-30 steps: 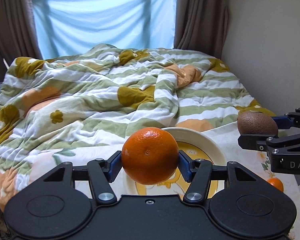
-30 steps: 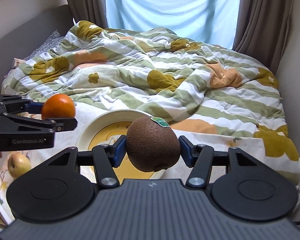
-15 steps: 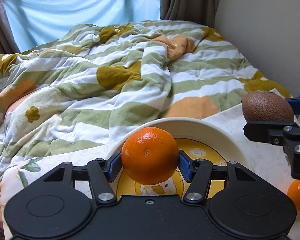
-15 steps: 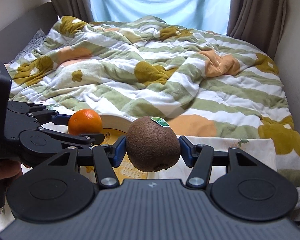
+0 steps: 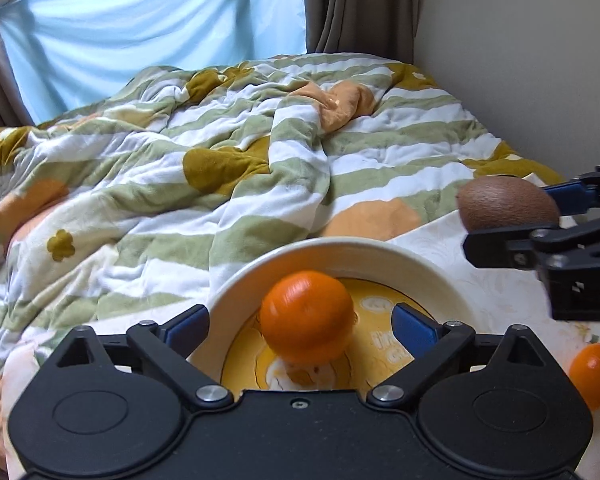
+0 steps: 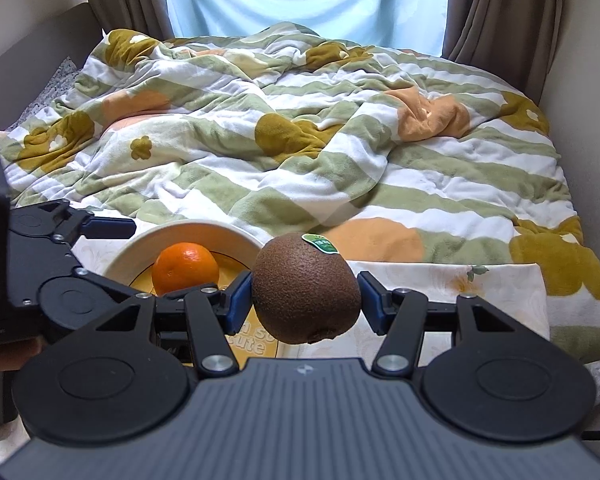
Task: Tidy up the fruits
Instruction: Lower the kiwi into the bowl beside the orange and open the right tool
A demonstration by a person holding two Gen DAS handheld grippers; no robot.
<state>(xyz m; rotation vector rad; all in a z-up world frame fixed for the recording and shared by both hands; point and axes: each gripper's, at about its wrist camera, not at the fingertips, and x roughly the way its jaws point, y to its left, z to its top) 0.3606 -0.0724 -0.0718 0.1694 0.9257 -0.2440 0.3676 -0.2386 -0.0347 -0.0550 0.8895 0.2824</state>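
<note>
left gripper (image 5: 302, 326) opening, orange (image 5: 307, 317) released

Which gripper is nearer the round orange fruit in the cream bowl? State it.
Left. The left gripper straddles the round orange fruit, jaws opening; the right gripper, clamping a brown kiwi, sits off beside the cream bowl.

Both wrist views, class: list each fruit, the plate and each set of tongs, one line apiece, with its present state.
Orange: released, blurred, dropping onto the plate.
Kiwi: gripped, held above the cloth, sticker up.
Plate: upright on the cloth.
Second orange: lying on the cloth beside the plate.
Left tongs: opening, pads clear of the orange.
Right tongs: shut on the kiwi.
</note>
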